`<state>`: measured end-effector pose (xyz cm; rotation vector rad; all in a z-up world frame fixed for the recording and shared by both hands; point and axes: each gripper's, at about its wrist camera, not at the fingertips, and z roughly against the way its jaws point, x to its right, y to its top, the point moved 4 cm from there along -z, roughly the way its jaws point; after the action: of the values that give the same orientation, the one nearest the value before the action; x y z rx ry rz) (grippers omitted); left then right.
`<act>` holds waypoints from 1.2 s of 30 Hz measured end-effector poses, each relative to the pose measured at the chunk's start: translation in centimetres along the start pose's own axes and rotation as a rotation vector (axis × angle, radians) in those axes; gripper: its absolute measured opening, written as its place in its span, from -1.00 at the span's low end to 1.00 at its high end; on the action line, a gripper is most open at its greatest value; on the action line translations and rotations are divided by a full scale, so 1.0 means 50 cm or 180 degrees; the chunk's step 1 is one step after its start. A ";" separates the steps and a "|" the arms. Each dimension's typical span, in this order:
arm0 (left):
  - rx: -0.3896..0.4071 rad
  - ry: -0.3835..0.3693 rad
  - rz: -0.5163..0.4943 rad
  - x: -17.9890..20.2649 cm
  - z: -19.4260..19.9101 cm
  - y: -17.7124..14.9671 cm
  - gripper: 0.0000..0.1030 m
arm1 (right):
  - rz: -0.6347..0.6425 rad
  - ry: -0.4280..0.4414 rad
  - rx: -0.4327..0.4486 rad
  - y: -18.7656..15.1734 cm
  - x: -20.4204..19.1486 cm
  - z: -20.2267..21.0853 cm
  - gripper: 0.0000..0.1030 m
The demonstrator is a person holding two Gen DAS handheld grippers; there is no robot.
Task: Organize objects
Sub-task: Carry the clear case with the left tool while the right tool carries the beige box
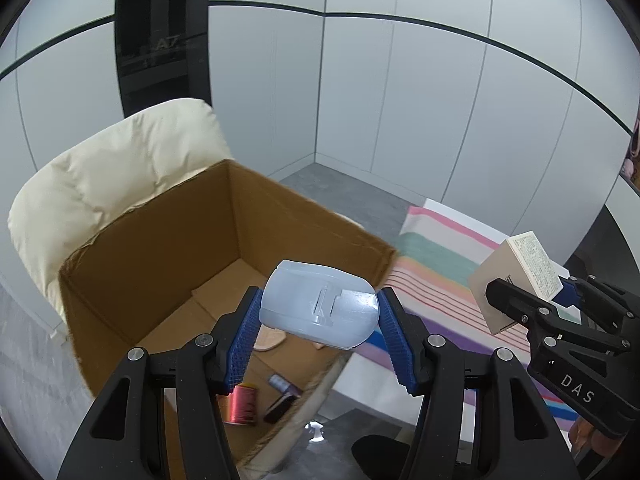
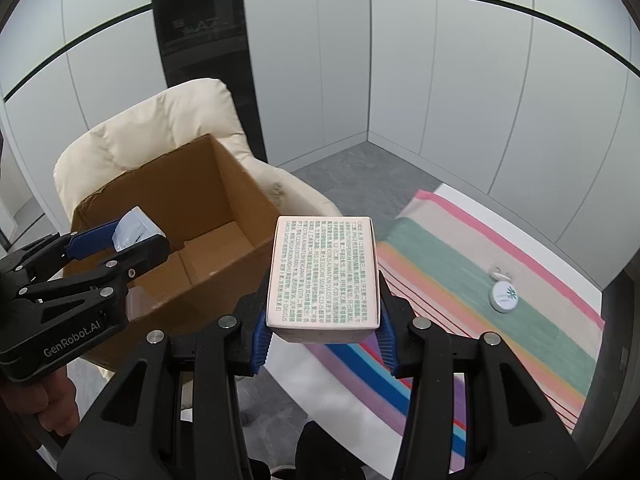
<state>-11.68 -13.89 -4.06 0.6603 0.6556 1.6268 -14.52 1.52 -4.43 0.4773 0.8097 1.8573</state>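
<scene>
Over cardboard box [image 1: 168, 248] | left claw [image 1: 318, 312] clamps pale-blue container [image 1: 318, 308] | right claw [image 2: 324, 320] clamps printed carton [image 2: 324, 276]

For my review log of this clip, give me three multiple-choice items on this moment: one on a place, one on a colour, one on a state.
1. Where does the cardboard box sit?
A. on the cream chair
B. on the striped cloth
C. on the floor

2. What colour is the plastic case in the left gripper?
A. red
B. pale blue
C. green

3. What is the right gripper doing?
A. hanging open
B. shut with nothing in it
C. shut on the printed carton

Answers: 1 A, cushion surrounds the box. 2 B, seen between the pads. 3 C, pads press both sides.
</scene>
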 end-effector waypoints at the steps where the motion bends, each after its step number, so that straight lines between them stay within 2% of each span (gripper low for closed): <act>1: -0.0008 0.0015 0.0014 -0.008 0.001 -0.003 0.15 | 0.0011 0.0012 0.0000 0.002 -0.006 -0.002 -0.12; 14: -0.0055 0.0238 0.0210 -0.100 0.024 -0.027 0.15 | 0.0168 0.0204 -0.0007 0.024 -0.109 -0.028 -0.11; 22: -0.0075 0.0274 0.0266 -0.137 0.036 -0.041 0.17 | 0.0273 0.0290 -0.0045 0.024 -0.160 -0.042 -0.11; 25: -0.0055 0.0339 0.0274 -0.154 0.038 -0.041 0.34 | 0.0273 0.0319 -0.0062 0.026 -0.176 -0.048 -0.11; 30: 0.0050 0.0437 0.0336 -0.186 0.057 -0.041 0.88 | 0.0323 0.0344 -0.0100 0.028 -0.205 -0.059 -0.11; 32: 0.0114 0.0533 0.0373 -0.201 0.068 -0.042 1.00 | 0.0337 0.0369 -0.0107 0.029 -0.216 -0.062 -0.11; 36: 0.0180 0.0567 0.0446 -0.233 0.084 -0.045 1.00 | 0.0395 0.0413 -0.0111 0.031 -0.245 -0.067 -0.11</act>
<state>-5.51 -24.84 -3.59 0.6179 0.8020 1.8171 -12.67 -11.10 -5.24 0.3954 0.8487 2.0307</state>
